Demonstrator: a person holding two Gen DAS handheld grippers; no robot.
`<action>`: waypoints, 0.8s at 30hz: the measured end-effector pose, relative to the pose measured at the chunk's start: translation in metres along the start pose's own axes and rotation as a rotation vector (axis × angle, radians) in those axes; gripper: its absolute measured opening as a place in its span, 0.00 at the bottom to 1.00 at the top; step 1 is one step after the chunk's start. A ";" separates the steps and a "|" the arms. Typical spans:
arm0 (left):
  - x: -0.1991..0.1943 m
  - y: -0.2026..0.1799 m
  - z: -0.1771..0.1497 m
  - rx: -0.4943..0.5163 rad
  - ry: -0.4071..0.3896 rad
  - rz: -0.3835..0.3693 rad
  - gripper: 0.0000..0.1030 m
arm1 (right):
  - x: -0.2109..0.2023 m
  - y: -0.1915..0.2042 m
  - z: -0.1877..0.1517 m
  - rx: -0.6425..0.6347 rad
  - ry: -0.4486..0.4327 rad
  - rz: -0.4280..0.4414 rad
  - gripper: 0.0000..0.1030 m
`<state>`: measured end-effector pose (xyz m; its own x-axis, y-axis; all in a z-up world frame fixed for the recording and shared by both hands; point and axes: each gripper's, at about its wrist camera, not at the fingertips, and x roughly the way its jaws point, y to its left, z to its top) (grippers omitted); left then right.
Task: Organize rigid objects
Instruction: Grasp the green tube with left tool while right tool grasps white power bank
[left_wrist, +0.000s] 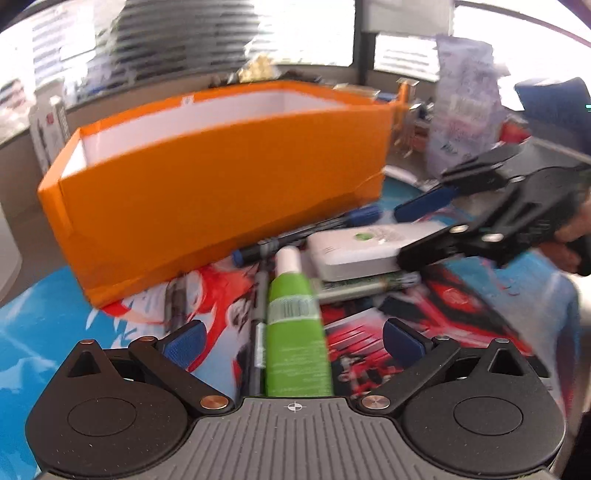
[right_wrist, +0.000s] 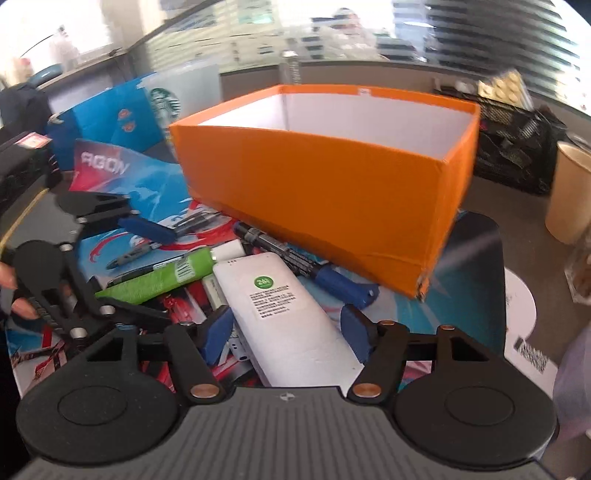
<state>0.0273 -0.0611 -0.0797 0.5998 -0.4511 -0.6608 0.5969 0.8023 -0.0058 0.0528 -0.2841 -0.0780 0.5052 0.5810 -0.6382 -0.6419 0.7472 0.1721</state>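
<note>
An open orange box (left_wrist: 221, 177) with a white inside stands on a colourful mat; it also shows in the right wrist view (right_wrist: 332, 192). In front of it lie a green tube (left_wrist: 295, 325) with a white cap, a white power bank (left_wrist: 365, 243), a blue-capped marker (left_wrist: 314, 229) and pens. My left gripper (left_wrist: 293, 339) is open around the green tube, fingers apart from it. My right gripper (right_wrist: 288, 332) is open around the white power bank (right_wrist: 280, 306). The green tube (right_wrist: 159, 277) and marker (right_wrist: 295, 258) lie beside it.
A paper cup (right_wrist: 569, 192) stands at the right. A black crate (right_wrist: 517, 147) sits behind the box. A blue bag (right_wrist: 110, 114) and a Starbucks bag (right_wrist: 173, 96) stand at the back left. A white patterned bag (left_wrist: 461, 107) stands right of the box.
</note>
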 end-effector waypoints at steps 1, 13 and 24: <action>-0.004 -0.004 0.001 0.015 -0.018 -0.011 0.99 | 0.001 -0.003 0.001 0.033 0.005 -0.009 0.63; 0.003 -0.026 -0.002 0.083 0.003 -0.071 0.98 | 0.004 0.002 -0.001 0.092 0.008 -0.069 0.63; 0.009 -0.006 -0.003 0.009 -0.001 -0.009 0.71 | 0.007 0.018 -0.003 0.124 -0.032 -0.116 0.57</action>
<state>0.0277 -0.0684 -0.0872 0.5946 -0.4590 -0.6601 0.6073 0.7945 -0.0055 0.0435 -0.2677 -0.0813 0.5916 0.4967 -0.6351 -0.5026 0.8431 0.1912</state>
